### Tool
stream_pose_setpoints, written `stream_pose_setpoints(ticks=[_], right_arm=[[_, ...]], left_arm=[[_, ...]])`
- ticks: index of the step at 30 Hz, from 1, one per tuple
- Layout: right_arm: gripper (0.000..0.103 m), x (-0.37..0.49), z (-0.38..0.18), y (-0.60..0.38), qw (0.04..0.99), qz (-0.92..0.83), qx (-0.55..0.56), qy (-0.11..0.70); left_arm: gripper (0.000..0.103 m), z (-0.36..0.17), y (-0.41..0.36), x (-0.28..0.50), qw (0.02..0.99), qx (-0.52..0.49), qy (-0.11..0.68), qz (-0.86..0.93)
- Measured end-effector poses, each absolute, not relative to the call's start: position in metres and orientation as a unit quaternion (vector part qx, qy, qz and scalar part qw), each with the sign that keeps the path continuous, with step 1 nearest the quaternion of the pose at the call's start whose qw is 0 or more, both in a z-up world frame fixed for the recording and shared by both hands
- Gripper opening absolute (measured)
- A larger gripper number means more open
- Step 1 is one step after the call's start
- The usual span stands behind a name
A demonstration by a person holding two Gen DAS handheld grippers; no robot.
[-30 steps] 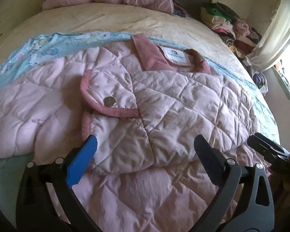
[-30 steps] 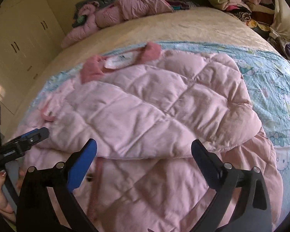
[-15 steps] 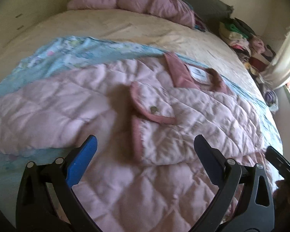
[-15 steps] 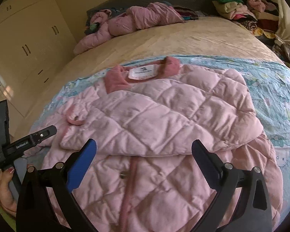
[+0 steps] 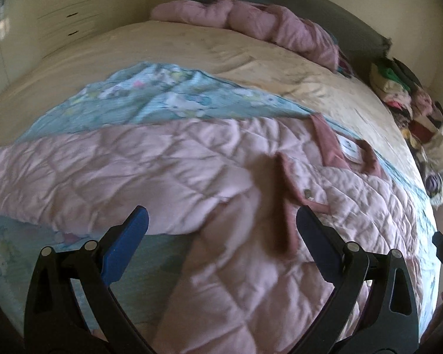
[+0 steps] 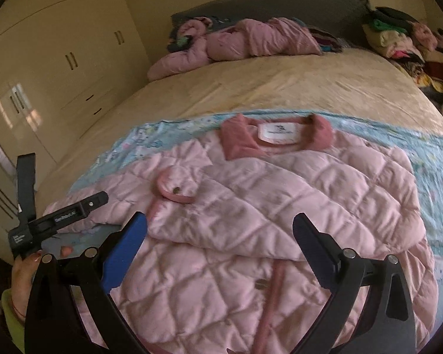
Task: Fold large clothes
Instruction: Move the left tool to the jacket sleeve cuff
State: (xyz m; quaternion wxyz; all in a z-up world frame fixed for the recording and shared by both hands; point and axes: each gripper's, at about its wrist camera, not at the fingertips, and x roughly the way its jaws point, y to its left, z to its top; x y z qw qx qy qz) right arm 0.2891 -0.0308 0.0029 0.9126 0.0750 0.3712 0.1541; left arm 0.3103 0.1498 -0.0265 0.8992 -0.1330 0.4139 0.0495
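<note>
Lying on the light-blue patterned sheet (image 6: 428, 147) of a wide beige bed (image 6: 280, 88), the pale-pink quilted jacket (image 6: 280, 206) has 1 sleeve folded across its front, the other stretched out flat. The left gripper (image 5: 221, 230) hovers wide open above it, holding nothing. The right gripper (image 6: 220, 231) is equally spread and empty.

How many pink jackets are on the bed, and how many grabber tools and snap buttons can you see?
Pink quilted jackets: 2, one spread out in front and one bunched up by the headboard
Grippers: 2, the left gripper and the right gripper, both open
Snap buttons seen on the front jacket: 2, cuff and front edge
Total: 6
</note>
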Motion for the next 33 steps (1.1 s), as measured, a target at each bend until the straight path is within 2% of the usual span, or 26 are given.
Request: stream_pose_setpoints(ticks=[33], right_arm=[[0.098, 0.308, 0.017, 0.151, 0.892, 0.285, -0.004, 0.351]], left_arm=[[0.094, -0.034, 0.279, 0.281, 0.869, -0.215, 0.379, 0.233]])
